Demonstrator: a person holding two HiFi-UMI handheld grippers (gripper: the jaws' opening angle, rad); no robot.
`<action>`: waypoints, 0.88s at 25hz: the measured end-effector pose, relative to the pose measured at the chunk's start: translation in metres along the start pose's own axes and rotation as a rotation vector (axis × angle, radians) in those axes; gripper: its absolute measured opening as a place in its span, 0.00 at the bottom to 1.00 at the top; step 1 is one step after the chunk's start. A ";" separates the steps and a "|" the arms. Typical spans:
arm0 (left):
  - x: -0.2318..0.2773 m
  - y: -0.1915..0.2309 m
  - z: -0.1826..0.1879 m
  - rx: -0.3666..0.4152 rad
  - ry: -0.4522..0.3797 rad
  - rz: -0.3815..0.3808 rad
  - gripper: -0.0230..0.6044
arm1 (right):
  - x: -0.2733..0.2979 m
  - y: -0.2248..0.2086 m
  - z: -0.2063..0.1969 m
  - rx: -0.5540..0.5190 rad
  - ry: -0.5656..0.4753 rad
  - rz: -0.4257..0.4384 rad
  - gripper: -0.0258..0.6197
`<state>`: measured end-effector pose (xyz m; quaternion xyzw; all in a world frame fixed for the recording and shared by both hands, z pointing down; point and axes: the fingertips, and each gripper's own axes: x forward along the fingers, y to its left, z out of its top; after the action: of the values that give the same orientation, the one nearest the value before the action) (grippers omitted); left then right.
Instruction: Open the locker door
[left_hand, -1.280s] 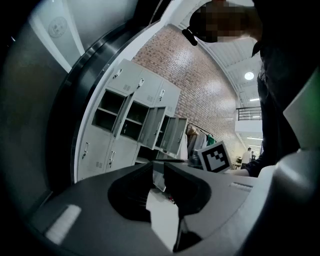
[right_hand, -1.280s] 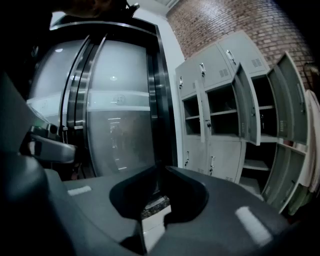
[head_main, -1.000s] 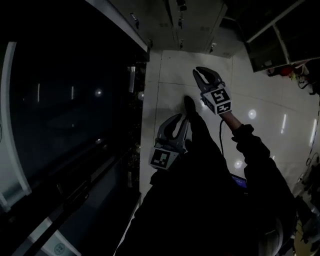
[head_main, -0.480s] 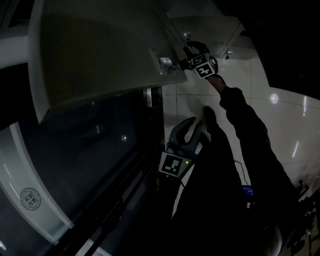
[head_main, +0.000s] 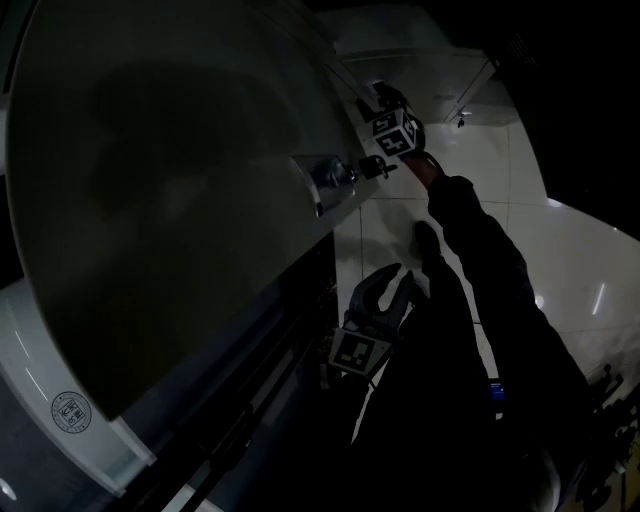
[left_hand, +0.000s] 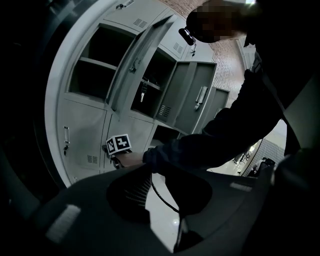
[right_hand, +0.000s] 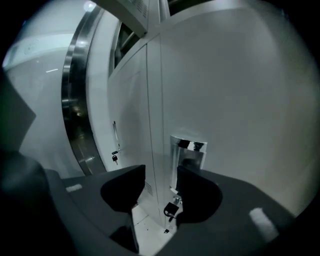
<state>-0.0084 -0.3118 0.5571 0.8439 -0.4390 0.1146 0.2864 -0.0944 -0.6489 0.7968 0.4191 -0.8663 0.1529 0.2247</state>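
The grey locker door (head_main: 180, 200) fills the left of the head view, and its chrome handle (head_main: 328, 180) sits at its right edge. My right gripper (head_main: 378, 132) is right in front of that handle. In the right gripper view the handle (right_hand: 189, 150) stands just beyond the jaws. A small key (right_hand: 170, 209) hangs below it. The right gripper (right_hand: 161, 186) is opening, its pads are apart and nothing is pressed between them. My left gripper (head_main: 388, 288) hangs lower, open and empty, over the tiled floor.
The left gripper view shows a bank of grey lockers (left_hand: 90, 130), several with doors ajar, and the right gripper's marker cube (left_hand: 118, 144) against them. A person's dark sleeve (head_main: 480, 260) crosses the head view. Pale floor tiles (head_main: 580, 260) lie to the right.
The right gripper rose from above the floor to the door's handle. The door now fills far more of the head view. The left gripper has hardly moved.
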 end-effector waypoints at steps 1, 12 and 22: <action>-0.001 -0.002 0.000 0.000 -0.008 -0.002 0.16 | -0.007 0.000 0.000 -0.021 -0.003 0.004 0.31; -0.027 -0.040 -0.016 0.009 -0.064 -0.067 0.16 | -0.197 0.027 -0.096 -0.073 0.004 0.085 0.25; -0.090 -0.081 -0.053 0.049 -0.102 -0.097 0.16 | -0.248 0.008 -0.127 -0.025 0.094 -0.051 0.26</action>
<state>0.0072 -0.1835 0.5294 0.8757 -0.4088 0.0681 0.2479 0.0682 -0.4238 0.7757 0.4306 -0.8456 0.1558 0.2743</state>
